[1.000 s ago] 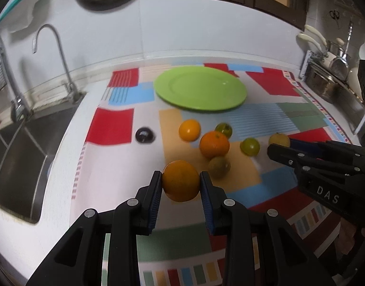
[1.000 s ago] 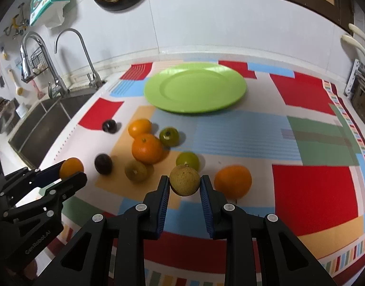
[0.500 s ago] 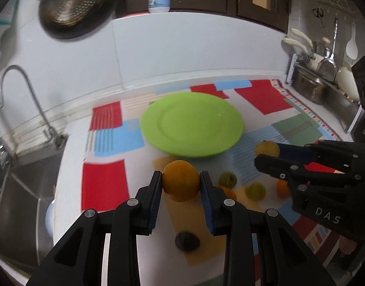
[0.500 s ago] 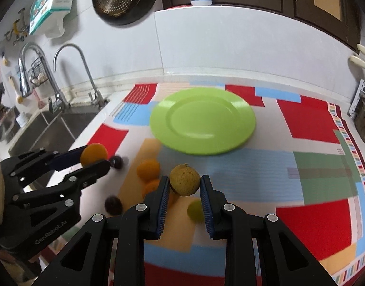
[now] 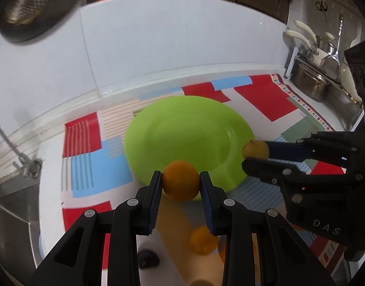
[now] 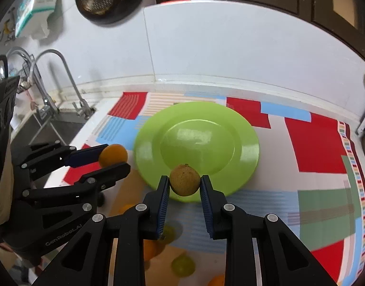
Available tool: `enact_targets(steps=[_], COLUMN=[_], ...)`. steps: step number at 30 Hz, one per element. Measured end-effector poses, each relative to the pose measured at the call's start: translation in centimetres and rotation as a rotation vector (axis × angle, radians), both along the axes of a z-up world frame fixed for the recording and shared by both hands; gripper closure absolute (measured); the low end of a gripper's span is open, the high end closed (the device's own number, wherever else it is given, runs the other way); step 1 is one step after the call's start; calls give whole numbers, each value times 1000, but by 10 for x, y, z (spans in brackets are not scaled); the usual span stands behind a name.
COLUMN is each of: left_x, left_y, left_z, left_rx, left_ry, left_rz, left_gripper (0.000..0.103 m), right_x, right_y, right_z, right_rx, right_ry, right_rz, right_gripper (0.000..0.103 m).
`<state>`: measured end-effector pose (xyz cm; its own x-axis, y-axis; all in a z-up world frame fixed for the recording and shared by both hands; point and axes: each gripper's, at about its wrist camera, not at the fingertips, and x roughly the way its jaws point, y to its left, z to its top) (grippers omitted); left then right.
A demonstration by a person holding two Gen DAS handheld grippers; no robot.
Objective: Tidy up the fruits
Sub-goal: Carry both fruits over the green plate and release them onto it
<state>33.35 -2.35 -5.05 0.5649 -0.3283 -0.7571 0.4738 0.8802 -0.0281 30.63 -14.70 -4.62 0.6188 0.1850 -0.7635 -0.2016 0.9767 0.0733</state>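
My left gripper is shut on an orange and holds it above the near rim of the empty green plate. My right gripper is shut on a brownish-yellow round fruit, also over the plate's near edge. Each wrist view shows the other gripper from the side: the right one with its fruit at the plate's right rim, the left one with the orange at the plate's left rim. Other fruits lie blurred below: an orange, a dark plum, a green fruit.
A patterned mat in red, blue and green covers the counter. A sink with taps lies to the left. Pots and utensils stand at the right. A white tiled wall backs the counter.
Both grippers have carried their fruits forward from over the loose fruit pile to the plate's near rim. The plate looks larger and closer, and the pile has slipped below the fingers.
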Motion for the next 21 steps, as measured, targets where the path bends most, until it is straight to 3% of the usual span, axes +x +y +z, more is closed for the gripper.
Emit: enact_targets(steps=[10,15,19,21], left_x=[43,50,48,43], left_y=[-13,-14,-13,-12], left_z=[-25,-32,-29,-24], left_rx=[32,47,53,55], left_ry=[98,105,83,62], left_rz=[-44,-41,-34,-32], left_gripper=[71,71,58,57], right_x=[45,55,54,51], right_y=[-10,-14,-16,-16], right_z=[-32,-42,-42,-39], right_rx=[31,24,8,-9], right_ry=[158,180,173,159], right_rz=[-8,-27,-41,-49], right_gripper=[76,76,74,68])
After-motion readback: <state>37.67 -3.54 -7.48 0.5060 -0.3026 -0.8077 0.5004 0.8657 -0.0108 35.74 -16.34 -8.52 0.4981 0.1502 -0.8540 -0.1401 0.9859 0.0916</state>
